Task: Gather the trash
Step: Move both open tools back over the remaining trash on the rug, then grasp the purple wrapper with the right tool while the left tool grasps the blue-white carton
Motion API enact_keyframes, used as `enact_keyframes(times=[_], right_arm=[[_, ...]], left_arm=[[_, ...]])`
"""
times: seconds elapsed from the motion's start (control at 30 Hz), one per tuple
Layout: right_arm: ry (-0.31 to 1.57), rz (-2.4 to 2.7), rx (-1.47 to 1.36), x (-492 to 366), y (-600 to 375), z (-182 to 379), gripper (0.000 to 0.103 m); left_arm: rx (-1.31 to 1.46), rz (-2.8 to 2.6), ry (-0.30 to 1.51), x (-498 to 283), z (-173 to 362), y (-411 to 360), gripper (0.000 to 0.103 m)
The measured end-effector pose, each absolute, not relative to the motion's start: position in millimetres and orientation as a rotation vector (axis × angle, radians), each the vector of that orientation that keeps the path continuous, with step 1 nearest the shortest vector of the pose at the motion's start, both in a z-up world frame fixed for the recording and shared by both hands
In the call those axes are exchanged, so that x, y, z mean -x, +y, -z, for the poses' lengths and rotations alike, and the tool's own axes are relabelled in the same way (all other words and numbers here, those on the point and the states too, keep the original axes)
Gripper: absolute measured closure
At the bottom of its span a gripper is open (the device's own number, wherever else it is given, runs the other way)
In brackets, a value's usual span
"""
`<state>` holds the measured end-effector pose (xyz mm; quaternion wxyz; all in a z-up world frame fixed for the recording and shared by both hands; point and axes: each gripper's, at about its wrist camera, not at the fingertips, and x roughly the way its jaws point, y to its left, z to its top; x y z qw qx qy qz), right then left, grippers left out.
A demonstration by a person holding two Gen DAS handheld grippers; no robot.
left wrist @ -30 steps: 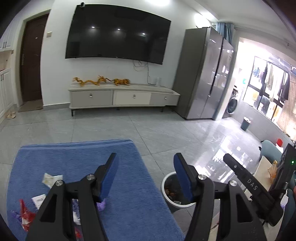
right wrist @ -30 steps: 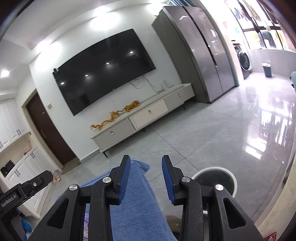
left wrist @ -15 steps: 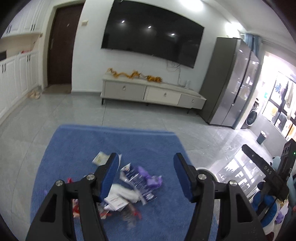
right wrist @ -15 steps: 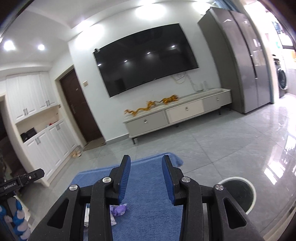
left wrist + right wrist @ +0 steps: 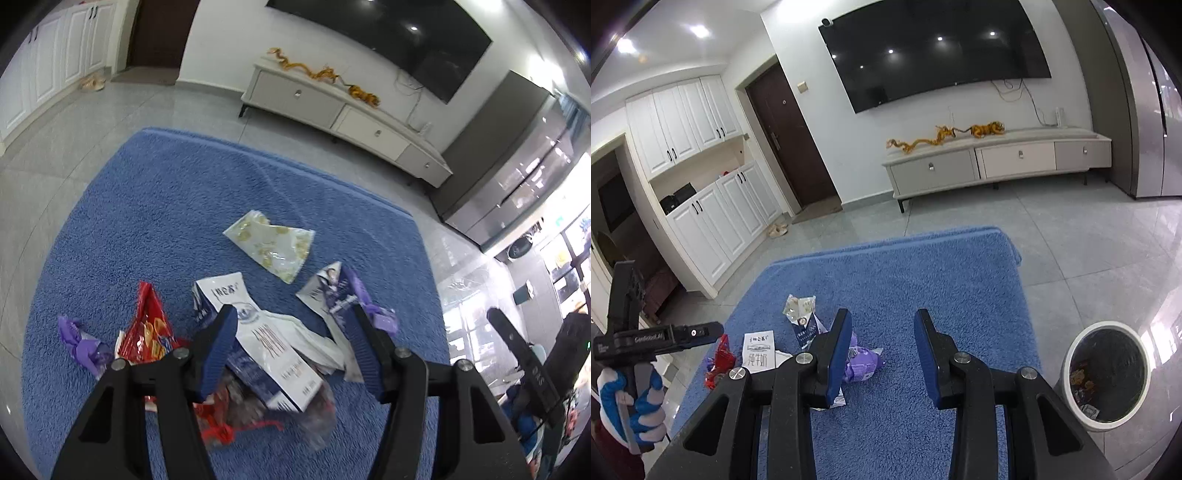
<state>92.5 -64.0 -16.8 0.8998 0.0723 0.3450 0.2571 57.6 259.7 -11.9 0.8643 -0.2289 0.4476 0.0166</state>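
Both tools, left (image 5: 291, 347) & right (image 5: 882, 349), spread, empty; wrappers (image 5: 271, 345) litter rug (image 5: 177, 206); bin (image 5: 1106, 373) holds some, we think.

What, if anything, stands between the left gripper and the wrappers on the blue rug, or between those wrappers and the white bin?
Nothing visible does. The left gripper, jaws open and empty, hangs over the wrappers with only air between. From wrappers to the white bin, standing on the tiles beside the rug, lies only bare blue rug.
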Motion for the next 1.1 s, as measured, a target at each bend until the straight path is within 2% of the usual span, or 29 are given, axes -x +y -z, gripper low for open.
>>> enact_keyframes(times=[0.33,0.57,0.63,0.67,0.7,0.73,0.77,0.83,0.87,0.9,1.1], right_arm=[[0.876,-0.642,-0.194,-115.0,-45.0,66.9,0.070],[1.014,-0.741,-0.252,-130.7,-17.8,109.2,0.070],[1.039,-0.738,-0.256,-134.0,-11.6,117.7,0.069],[1.045,-0.739,-0.264,-135.6,-10.2,120.0,0.064],[1.053,-0.742,-0.277,-137.2,-9.5,122.3,0.062],[1.057,-0.745,-0.284,-138.0,-9.0,123.4,0.062],[1.057,-0.755,-0.292,-138.6,-8.5,124.6,0.063],[1.049,-0.782,-0.307,-138.4,-8.6,124.6,0.072],[1.045,-0.787,-0.310,-137.8,-9.0,124.0,0.073],[1.040,-0.787,-0.308,-137.9,-6.2,125.3,0.074],[0.984,-0.757,-0.348,-128.0,-30.5,112.5,0.076]], left_arm=[[0.531,-0.159,1.084,-86.0,67.6,291.2,0.043],[0.543,-0.100,1.110,-94.1,79.4,286.0,0.044],[0.531,-0.089,1.108,-95.4,79.8,282.8,0.048],[0.523,-0.082,1.103,-95.9,79.5,281.2,0.054],[0.517,-0.074,1.103,-96.1,79.9,279.5,0.071],[0.517,-0.064,1.102,-97.2,79.9,277.8,0.080],[0.520,-0.058,1.097,-98.8,78.2,276.9,0.080],[0.512,-0.040,1.069,-98.0,72.8,273.9,0.080],[0.507,-0.031,1.058,-98.2,69.5,271.9,0.080],[0.498,-0.020,1.045,-99.9,65.6,269.0,0.085],[0.466,0.030,0.973,-91.7,38.2,255.9,0.087]])
